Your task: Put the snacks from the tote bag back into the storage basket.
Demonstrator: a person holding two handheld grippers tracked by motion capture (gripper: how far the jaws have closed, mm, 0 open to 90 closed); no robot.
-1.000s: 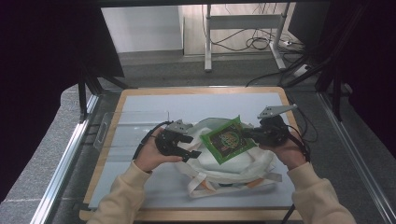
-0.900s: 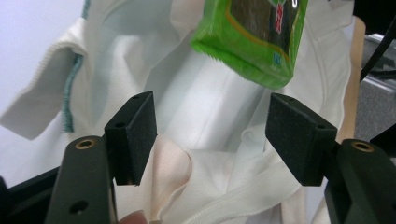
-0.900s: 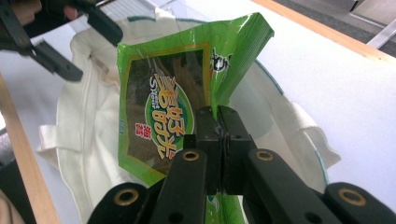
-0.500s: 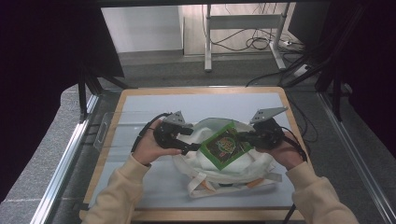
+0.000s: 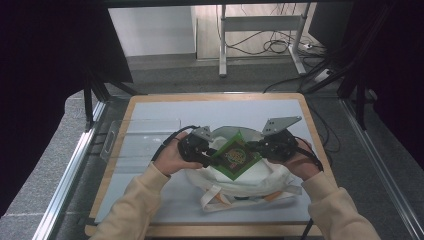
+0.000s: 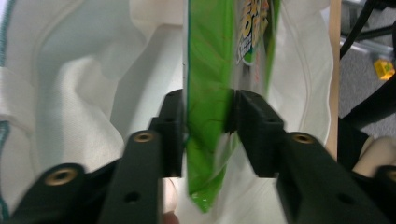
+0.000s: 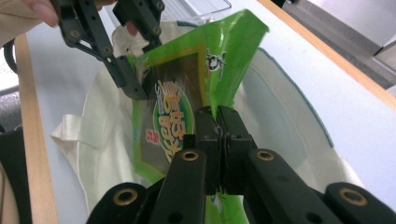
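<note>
Item: green snack packet, light, crinkly, slippery film. Your left gripper and right gripper each clamped on edge, above white cloth bag. Grip seams.

Your table had a pale top with a wooden border. A white cloth bag lay on it at lower center of the frame; a clear tray sat at left.

A clear plastic tray lies on the table at its left; cables trail on the floor beyond.
</note>
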